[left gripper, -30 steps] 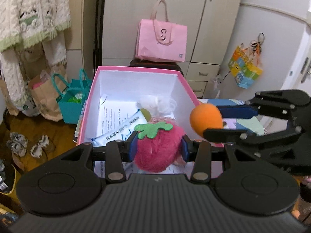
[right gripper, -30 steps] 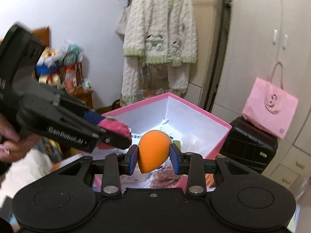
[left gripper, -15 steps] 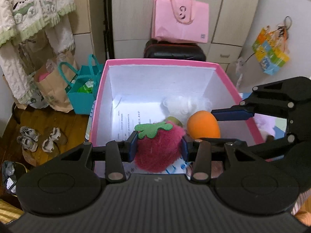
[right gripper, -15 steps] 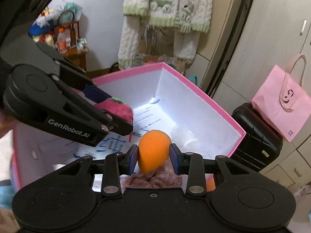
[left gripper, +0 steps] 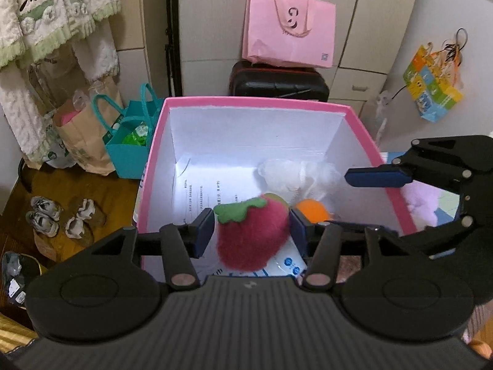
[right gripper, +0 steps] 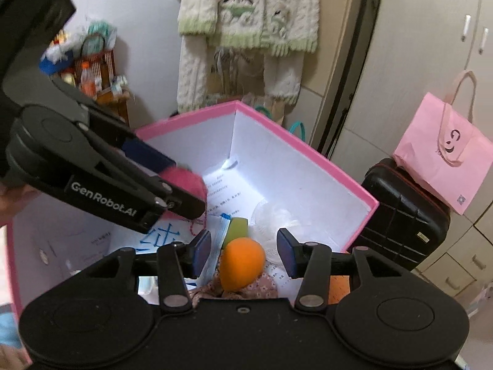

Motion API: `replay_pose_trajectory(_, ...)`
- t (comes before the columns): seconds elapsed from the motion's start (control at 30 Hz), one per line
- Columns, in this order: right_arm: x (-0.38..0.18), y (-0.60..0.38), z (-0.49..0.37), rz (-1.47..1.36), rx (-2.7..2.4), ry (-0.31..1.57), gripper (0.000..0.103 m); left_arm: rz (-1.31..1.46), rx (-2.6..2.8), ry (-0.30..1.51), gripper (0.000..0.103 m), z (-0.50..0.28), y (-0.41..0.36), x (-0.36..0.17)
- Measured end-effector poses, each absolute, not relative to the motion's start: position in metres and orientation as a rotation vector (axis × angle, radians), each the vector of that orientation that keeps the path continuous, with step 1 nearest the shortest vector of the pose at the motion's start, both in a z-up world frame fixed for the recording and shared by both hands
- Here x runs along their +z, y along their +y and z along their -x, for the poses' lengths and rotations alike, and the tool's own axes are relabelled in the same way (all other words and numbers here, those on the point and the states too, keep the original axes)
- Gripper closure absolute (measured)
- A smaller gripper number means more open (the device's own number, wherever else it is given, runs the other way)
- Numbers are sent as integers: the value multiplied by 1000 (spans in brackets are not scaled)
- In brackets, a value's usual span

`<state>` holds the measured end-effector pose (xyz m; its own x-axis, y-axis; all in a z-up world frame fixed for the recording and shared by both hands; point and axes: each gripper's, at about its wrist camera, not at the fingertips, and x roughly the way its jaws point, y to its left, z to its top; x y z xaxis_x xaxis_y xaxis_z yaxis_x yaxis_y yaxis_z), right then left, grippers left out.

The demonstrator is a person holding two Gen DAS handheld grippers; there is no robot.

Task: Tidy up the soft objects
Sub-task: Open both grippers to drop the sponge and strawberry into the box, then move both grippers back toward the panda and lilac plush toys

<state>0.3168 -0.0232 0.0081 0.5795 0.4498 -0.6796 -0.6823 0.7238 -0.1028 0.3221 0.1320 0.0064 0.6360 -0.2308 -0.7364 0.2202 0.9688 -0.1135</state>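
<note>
Here, at far left in the left wrist view, a cream knitted garment (left gripper: 46, 15) hangs on the wall above a brown paper bag (left gripper: 83, 135) and a teal bag (left gripper: 132, 151) on the floor. To their right stands the pink box (left gripper: 154, 154) with white inner walls, open at the top. The left tool (left gripper: 251, 231) reaches over its near edge, and its jaws are opening: the plush strawberry (left gripper: 251, 237) sits between the blue pads, the left pad clear of it with a gap, the right pad at its side. Just right of the strawberry and a little farther in lies the orange ball (left gripper: 311, 211), with a white fluffy item (left gripper: 295, 175) behind it near the far wall.

In the right wrist view, the right tool (right gripper: 243, 254) also hangs over the box, its jaws opening; the orange ball lies between the pads with clear gaps on both sides, resting on a floral cloth (right gripper: 246, 289) on the box floor. Beyond the box, at right, a pink shopping bag (left gripper: 288, 27) stands on a black suitcase (left gripper: 277, 81).
</note>
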Motion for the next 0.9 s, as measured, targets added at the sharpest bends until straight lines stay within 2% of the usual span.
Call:
replay_pose_trajectory(0.27, 24, -52, -276, 271, 691, 604, 50, 20, -275, 780, 41, -287, 139, 25)
replay_pose_trajectory(0.67, 38, -68, -222, 270, 680, 578, 50, -26, -322, 724, 38, -226, 137, 47)
replay_pose_trajectory(0.9, 51, -83, -194, 242, 686, 560, 45, -65, -397, 706, 36, -193, 130, 62)
